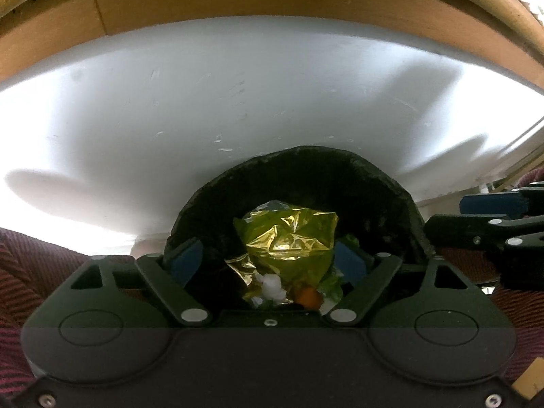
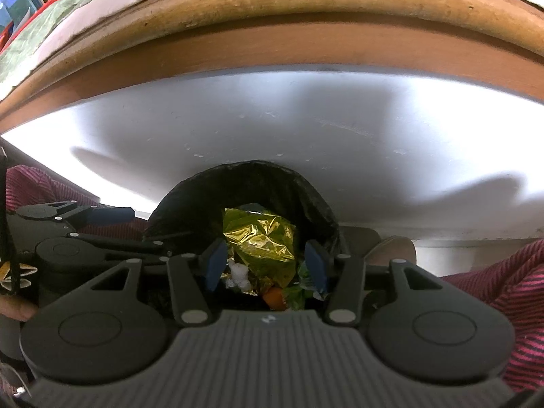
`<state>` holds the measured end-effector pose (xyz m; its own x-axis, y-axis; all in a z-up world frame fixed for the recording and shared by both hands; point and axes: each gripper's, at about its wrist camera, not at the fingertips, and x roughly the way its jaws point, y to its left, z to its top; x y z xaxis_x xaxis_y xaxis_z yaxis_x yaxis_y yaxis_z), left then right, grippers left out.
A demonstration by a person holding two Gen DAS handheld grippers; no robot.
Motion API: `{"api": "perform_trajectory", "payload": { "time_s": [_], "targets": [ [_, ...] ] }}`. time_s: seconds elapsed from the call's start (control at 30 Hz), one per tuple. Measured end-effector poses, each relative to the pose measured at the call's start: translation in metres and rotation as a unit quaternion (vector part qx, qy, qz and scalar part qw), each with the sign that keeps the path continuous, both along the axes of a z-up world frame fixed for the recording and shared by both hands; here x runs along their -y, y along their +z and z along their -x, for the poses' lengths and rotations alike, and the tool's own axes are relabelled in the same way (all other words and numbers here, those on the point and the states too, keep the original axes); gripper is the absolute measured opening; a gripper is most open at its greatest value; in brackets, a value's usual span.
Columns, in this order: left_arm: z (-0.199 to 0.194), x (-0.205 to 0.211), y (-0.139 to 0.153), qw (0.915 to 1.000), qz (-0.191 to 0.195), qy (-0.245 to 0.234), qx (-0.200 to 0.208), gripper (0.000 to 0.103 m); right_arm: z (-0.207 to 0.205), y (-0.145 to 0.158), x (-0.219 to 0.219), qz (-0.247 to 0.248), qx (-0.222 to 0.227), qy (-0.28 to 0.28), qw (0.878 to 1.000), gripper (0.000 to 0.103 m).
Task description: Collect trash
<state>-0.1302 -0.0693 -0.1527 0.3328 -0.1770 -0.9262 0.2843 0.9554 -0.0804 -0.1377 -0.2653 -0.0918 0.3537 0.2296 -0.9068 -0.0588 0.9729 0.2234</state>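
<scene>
1. Left wrist view: the left gripper (image 1: 267, 260) hangs over the mouth of a black-lined bin (image 1: 401, 204), its blue-padded fingers (image 1: 185, 260) spread wide with nothing pinched between them.
2. Inside the bin lies the trash: a crumpled gold wrapper (image 1: 289, 238) on top, a white wad (image 1: 272, 287) and an orange scrap (image 1: 307, 297) below it, with green leafy bits beside them.
3. Behind the bin runs a white panel (image 1: 238, 102) under a wooden edge (image 1: 238, 3); maroon striped fabric (image 1: 37, 261) shows at lower left. The right gripper (image 1: 489, 224) reaches in from the right edge, beside the bin rim.
4. Right wrist view: the right gripper (image 2: 265, 263) also points into the bin (image 2: 316, 204), its fingers (image 2: 216, 261) parted and empty, framing the gold wrapper (image 2: 258, 238), the white wad (image 2: 239, 273) and the orange scrap (image 2: 275, 297) without touching them.
5. The left gripper (image 2: 112, 214) lies at the left, just beside the bin rim. The white panel (image 2: 272, 119) and the wooden edge (image 2: 306, 3) fill the upper part; the maroon fabric (image 2: 503, 282) sits at lower right.
</scene>
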Motion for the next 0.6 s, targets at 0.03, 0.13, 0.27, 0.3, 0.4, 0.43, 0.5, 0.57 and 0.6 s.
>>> {"api": "perform_trajectory", "payload": {
  "time_s": [0.03, 0.13, 0.27, 0.3, 0.4, 0.43, 0.5, 0.57, 0.6],
  "targets": [
    [0.0003, 0.0008, -0.0007, 1.0, -0.002, -0.001, 0.0, 0.085, 0.0001, -0.0001, 0.0001, 0.0, 0.0, -0.001, 1.0, 0.065],
    [0.0006, 0.0013, -0.0027, 1.0, 0.0, -0.003, -0.004, 0.085, 0.0004, -0.0004, -0.0006, 0.001, -0.001, -0.001, 1.0, 0.065],
    [0.0, 0.0003, -0.0036, 0.9999, 0.008, -0.001, -0.011, 0.086, 0.0005, -0.0005, -0.0017, 0.002, -0.001, -0.001, 1.0, 0.065],
    [-0.0001, 0.0004, -0.0041, 0.9999, 0.008, -0.001, -0.011, 0.086, 0.0006, -0.0005, -0.0017, 0.002, -0.001, -0.002, 1.0, 0.065],
    [-0.0002, 0.0006, -0.0042, 0.9999, 0.008, -0.001, -0.012, 0.086, 0.0002, -0.0005, -0.0011, 0.002, -0.001, 0.0, 1.0, 0.065],
    [-0.0002, 0.0004, -0.0042, 0.9999, 0.009, 0.0, -0.012, 0.086, 0.0002, -0.0004, -0.0011, 0.002, -0.001, 0.0, 1.0, 0.065],
    [-0.0002, 0.0001, -0.0041, 0.9998, 0.011, 0.001, -0.014, 0.086, 0.0001, -0.0005, -0.0011, 0.002, -0.001, 0.0, 1.0, 0.065],
    [-0.0004, 0.0001, -0.0046, 0.9998, 0.01, 0.003, -0.016, 0.086, 0.0002, -0.0005, -0.0013, 0.002, -0.001, -0.001, 1.0, 0.065],
    [-0.0007, -0.0001, -0.0049, 0.9998, 0.01, 0.004, -0.016, 0.086, 0.0003, -0.0004, -0.0014, 0.002, -0.001, -0.001, 1.0, 0.065]
  ]
}}
